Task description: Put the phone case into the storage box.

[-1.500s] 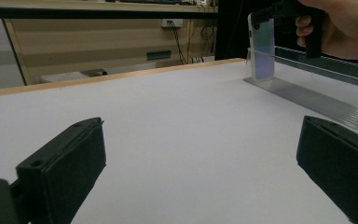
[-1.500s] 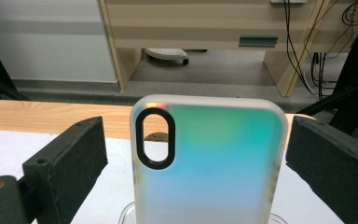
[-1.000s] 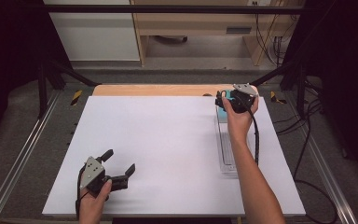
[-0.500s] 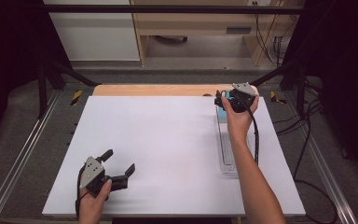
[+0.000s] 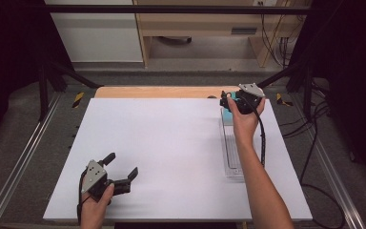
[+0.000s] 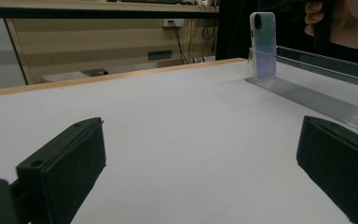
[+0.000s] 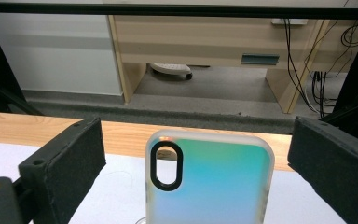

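Observation:
A phone case point(image 7: 209, 182) with a pale teal-to-lilac back and a black-ringed camera hole stands upright at the far end of a clear plastic rack point(image 5: 232, 152) on the right of the white table. My right gripper point(image 7: 198, 140) is open just behind it, one jaw on each side and both well clear of it. From above, the right gripper point(image 5: 229, 101) sits over the teal case point(image 5: 226, 114). My left gripper point(image 5: 122, 164) rests open near the table's front left corner with nothing between its jaws point(image 6: 200, 135). It sees the case point(image 6: 263, 44) far off.
The white table top point(image 5: 171, 143) ends in a wooden strip point(image 5: 157, 91) at the far edge. Beyond it are a wooden desk point(image 7: 205, 42), cables point(image 5: 279, 43) and a grey floor. Metal rails point(image 5: 24, 157) run along both sides of the table.

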A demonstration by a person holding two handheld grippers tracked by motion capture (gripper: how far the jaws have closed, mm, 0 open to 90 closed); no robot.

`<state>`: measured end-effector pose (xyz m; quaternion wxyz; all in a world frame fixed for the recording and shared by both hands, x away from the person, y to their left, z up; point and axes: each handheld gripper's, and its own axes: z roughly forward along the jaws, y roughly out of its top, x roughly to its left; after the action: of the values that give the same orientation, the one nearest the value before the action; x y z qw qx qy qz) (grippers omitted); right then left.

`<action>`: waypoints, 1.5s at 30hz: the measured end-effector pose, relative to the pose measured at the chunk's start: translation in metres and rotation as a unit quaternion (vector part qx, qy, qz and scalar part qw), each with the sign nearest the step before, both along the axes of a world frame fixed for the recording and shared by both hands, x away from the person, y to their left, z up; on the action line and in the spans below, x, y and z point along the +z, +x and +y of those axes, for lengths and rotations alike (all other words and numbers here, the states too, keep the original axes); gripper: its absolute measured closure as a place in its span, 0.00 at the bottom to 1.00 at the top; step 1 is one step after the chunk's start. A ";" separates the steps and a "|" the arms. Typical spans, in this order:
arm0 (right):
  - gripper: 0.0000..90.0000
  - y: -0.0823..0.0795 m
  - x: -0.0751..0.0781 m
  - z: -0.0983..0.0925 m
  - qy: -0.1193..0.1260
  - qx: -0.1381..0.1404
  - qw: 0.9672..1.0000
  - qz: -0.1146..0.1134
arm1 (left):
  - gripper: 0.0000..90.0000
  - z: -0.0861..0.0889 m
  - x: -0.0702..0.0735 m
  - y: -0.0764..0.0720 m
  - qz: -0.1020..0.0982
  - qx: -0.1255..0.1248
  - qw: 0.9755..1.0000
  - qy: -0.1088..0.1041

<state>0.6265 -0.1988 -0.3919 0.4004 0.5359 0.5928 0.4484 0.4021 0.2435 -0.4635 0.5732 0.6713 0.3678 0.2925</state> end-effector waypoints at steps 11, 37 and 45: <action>0.05 -0.002 0.003 0.001 0.002 0.004 1.000 -0.005 | 0.01 0.000 0.000 0.000 0.000 -0.001 1.000 0.001; 0.06 -0.035 0.026 0.001 0.022 0.052 0.998 -0.032 | 0.01 0.007 0.001 0.001 -0.009 0.004 1.000 0.019; 0.06 -0.055 0.032 -0.010 0.041 0.088 0.995 -0.025 | 0.01 0.017 0.003 0.001 -0.010 0.021 1.000 0.012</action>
<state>0.5715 -0.2086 -0.3602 0.3517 0.4862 0.6086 0.5191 0.4031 0.2608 -0.4606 0.5629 0.6672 0.3724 0.3150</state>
